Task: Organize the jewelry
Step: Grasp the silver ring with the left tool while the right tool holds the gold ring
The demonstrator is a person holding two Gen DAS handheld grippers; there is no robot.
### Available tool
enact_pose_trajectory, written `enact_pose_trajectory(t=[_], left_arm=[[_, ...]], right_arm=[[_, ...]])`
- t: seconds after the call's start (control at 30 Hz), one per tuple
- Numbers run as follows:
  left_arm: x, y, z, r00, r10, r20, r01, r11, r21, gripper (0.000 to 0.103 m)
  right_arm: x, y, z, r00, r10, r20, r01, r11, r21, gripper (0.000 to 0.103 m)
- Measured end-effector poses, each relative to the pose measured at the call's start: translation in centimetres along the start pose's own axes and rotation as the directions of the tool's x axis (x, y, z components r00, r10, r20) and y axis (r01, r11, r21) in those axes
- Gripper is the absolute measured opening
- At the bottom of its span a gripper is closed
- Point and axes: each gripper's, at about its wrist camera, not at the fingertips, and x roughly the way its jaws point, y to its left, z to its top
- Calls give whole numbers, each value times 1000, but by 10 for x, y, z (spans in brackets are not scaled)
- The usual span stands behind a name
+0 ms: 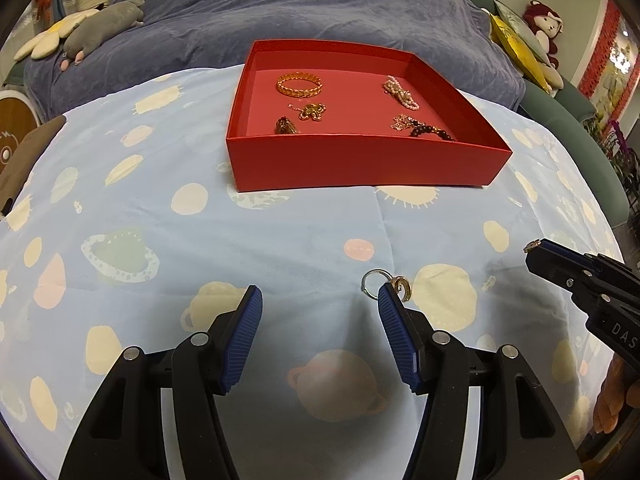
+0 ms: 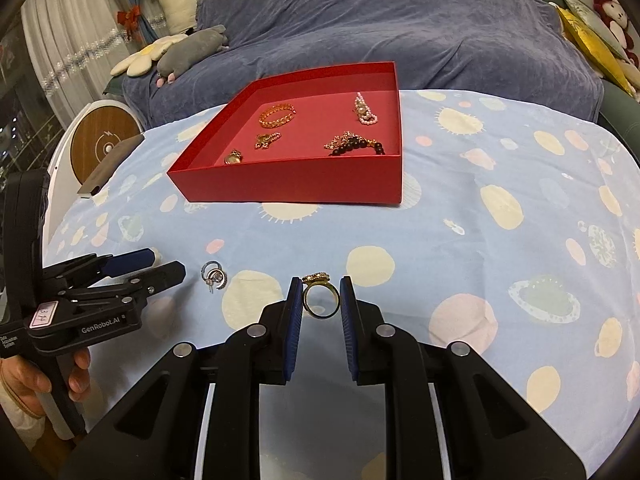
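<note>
A big blue blanket point(image 2: 400, 20) covers the sofa at the back. In front of it is a table with a light blue cloth point(image 2: 480, 240) that has round spots on it. A red box point(image 2: 288, 184) with no lid sits on the cloth. Inside the box lie a gold bracelet point(image 1: 299, 85), a pink bead string point(image 1: 402, 94), a dark bead bracelet point(image 1: 432, 131), a little gold chain point(image 1: 312, 112) and one more small gold piece point(image 1: 286, 125). The left gripper point(image 1: 320, 296) is low over the cloth, well in front of the box. Its jaws are spread wide and hold nothing. A small silver ring with a sparkly bit point(image 1: 386, 283) lies on the cloth right by the tip of one finger, not between the two fingers. A hand point(image 2: 36, 380) holds that tool. The right gripper point(image 2: 320, 286) is pinching a gold ring point(image 2: 320, 300). The ring stands up between the two blue pads, and both pads press on its sides. The ring's fancy top sits just past the finger tips. It is up off the cloth, near the front edge of the table and well apart from the box.
</note>
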Motion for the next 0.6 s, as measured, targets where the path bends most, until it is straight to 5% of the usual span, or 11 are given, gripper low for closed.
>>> enact_pose_trajectory(t=[0.3, 0.6], left_arm=[[17, -36, -1, 1000, -11, -3, 11, 994, 107, 58], [5, -19, -1, 1000, -14, 7, 14, 998, 64, 58]], right_arm=[[0, 4, 2, 1000, 18, -3, -18, 1000, -1, 18], [-3, -2, 1, 1000, 18, 0, -18, 1000, 8, 18]])
